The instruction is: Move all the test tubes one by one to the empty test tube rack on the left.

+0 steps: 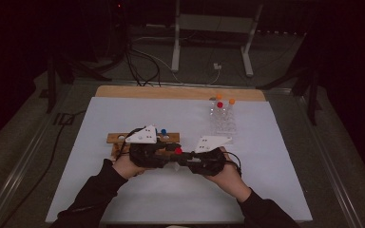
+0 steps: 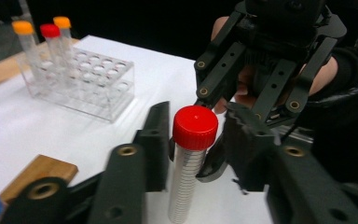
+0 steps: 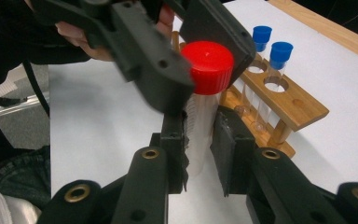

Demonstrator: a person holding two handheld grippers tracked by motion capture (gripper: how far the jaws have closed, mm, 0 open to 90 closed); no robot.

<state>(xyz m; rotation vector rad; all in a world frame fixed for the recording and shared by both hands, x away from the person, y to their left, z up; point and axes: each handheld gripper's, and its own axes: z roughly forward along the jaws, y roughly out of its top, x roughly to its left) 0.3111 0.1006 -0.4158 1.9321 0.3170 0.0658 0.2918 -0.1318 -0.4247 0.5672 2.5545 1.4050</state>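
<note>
Across the desk [image 1: 123,190], a white sheet over a wooden top, with bare wood along the far edge. Near the middle, left of centre: a wooden tube rack [image 3: 303,109], with two blue-capped tubes [image 3: 279,51] upright in holes at one end. Toward the far right corner: a clear plastic tube rack [image 2: 98,93], with three capped tubes [image 2: 50,31] at its far end, two orange and one red. Between the centre and the near edge, the two hands close together, tongs tip to tip. Right gripper [image 3: 199,140] clenched on the body of a clear graduated centrifuge tube [image 2: 184,186], pads pressed to both sides below the cap. Tube held upright over the white sheet, just beside the wooden rack's right end and well apart from the clear rack; whether its base touches the sheet cannot be told. Left gripper [image 2: 193,140] at the top of the same tube, jaws closed in on either side of the red cap [image 3: 209,65], clamping it just above the right gripper's pads.
</note>
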